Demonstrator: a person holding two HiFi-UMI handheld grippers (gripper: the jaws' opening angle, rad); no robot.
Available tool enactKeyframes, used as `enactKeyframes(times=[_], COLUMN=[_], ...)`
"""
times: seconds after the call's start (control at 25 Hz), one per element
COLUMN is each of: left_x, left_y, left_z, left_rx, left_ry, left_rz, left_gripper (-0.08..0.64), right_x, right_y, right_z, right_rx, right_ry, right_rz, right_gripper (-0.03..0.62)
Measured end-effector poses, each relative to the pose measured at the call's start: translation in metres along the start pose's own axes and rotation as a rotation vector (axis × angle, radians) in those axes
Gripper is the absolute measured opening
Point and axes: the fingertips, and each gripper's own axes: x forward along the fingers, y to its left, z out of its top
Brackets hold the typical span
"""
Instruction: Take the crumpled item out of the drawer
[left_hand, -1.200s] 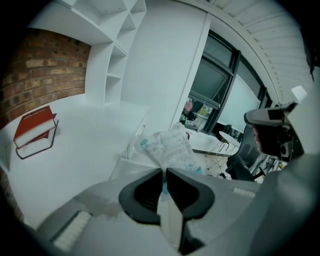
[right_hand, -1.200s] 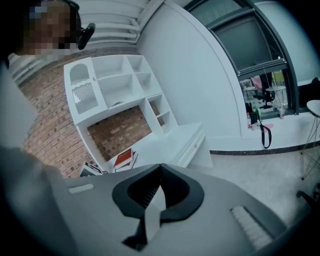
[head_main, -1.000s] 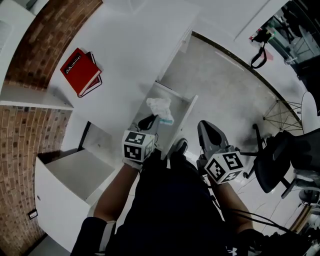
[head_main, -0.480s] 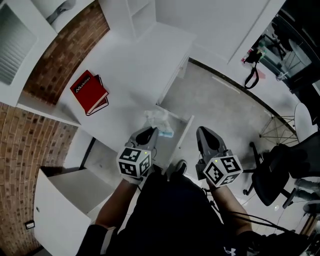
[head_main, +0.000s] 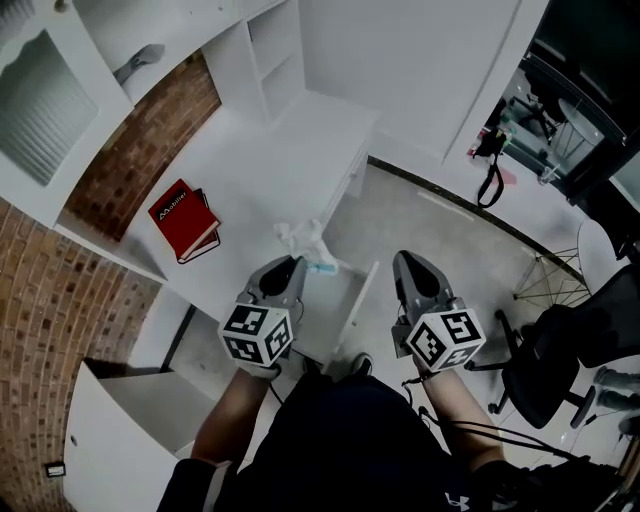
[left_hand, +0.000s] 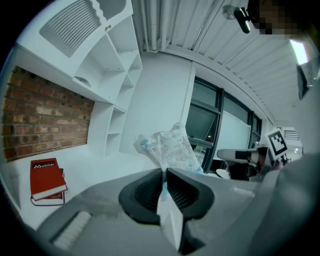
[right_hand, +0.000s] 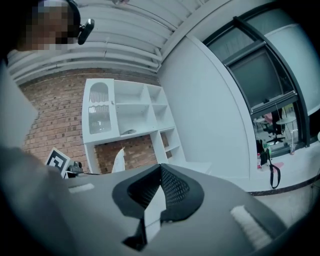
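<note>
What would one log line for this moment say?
left gripper: shut on crumpled wrapper | crumpled wrapper: in air, outside drawer | right gripper: shut, empty

White desk (head_main: 270, 160) — red book stack (head_main: 185, 220) lying flat on it, near brick wall (head_main: 150, 135).

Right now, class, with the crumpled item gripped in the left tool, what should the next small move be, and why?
Probably swing the left tool towards the bare white desk and lower it there. Its jaws are shut on the crumpled item, which already seems lifted out of the drawer, near the desk edge.
</note>
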Motion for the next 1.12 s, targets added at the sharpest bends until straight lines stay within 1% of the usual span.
enactKeyframes(times=[0.2, 0.52, 0.84, 1.0, 1.12], left_x=[-0.008, -0.022, -0.024, -0.025, -0.024], left_y=[-0.013, -0.025, -0.035, -0.038, -0.037], left_z=[0.024, 0.052, 0.084, 0.091, 0.094], left_rx=[0.014, 0.037, 0.064, 0.064, 0.04], left_ry=[-0.061, -0.127, -0.195, -0.215, -0.236], left_rz=[-0.01, -0.017, -0.04, -0.052, -0.065], left_gripper=[0.031, 0.031, 0.031, 0.031, 0.031], right_x=[-0.001, -0.003, -0.001, -0.002, -0.002], right_y=[0.005, 0.01, 0.01, 0.01, 0.01], right_z=[0.022, 0.042, 0.065, 0.07, 0.072], right_rx=[-0.042, -0.064, -0.085, -0.087, -0.09], right_ry=[-0.048, -0.09, -0.143, -0.157, -0.169], right_rz=[0.023, 0.043, 0.05, 0.048, 0.051], right_gripper=[0.002, 0.002, 0.002, 0.002, 0.002])
